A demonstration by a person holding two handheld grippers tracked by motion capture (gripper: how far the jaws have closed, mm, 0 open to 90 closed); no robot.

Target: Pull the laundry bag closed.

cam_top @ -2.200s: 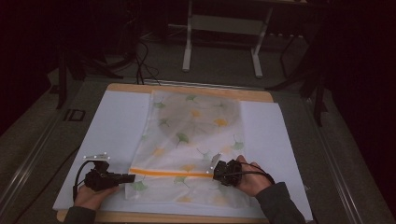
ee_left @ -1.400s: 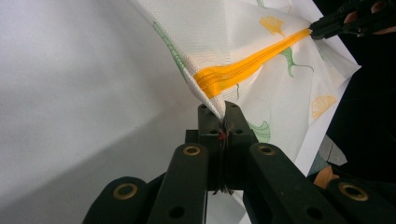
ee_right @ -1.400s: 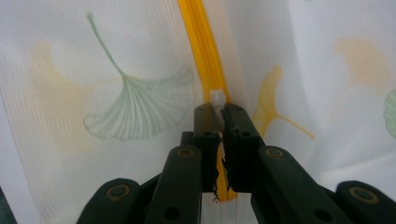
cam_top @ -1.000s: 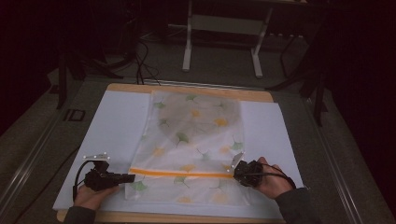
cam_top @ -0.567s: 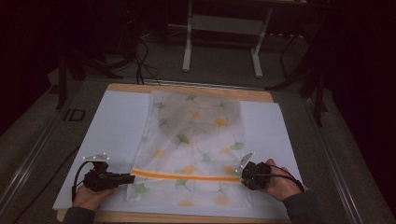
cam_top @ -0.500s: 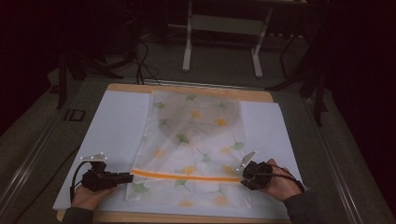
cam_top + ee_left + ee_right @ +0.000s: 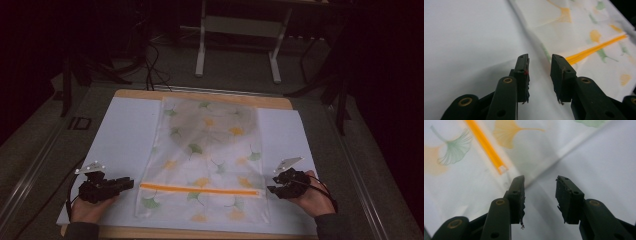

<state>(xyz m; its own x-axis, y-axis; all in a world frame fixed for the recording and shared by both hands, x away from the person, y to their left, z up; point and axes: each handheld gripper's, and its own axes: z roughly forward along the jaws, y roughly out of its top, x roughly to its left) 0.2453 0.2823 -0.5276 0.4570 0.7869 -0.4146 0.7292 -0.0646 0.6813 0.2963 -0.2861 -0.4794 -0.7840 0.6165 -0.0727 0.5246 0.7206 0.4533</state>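
Cloth (image 7: 207, 160): spread flat on white sheet (image 7: 120, 145), orange stripe (image 7: 199, 190) near front edge.
Done: laid out, smoothed, released.
Left: possibly folding; cannot tell.
Left gripper (image 7: 127, 183): jaws just opened, empty, beside left edge.
Right gripper (image 7: 271, 189): jaws just opened wide, empty, beside right edge.
Table (image 7: 200, 95): wooden, under sheet.

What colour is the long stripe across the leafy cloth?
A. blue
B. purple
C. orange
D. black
C: the stripe running across the near part of the cloth is bright orange, and it shows orange in both gripper views too.
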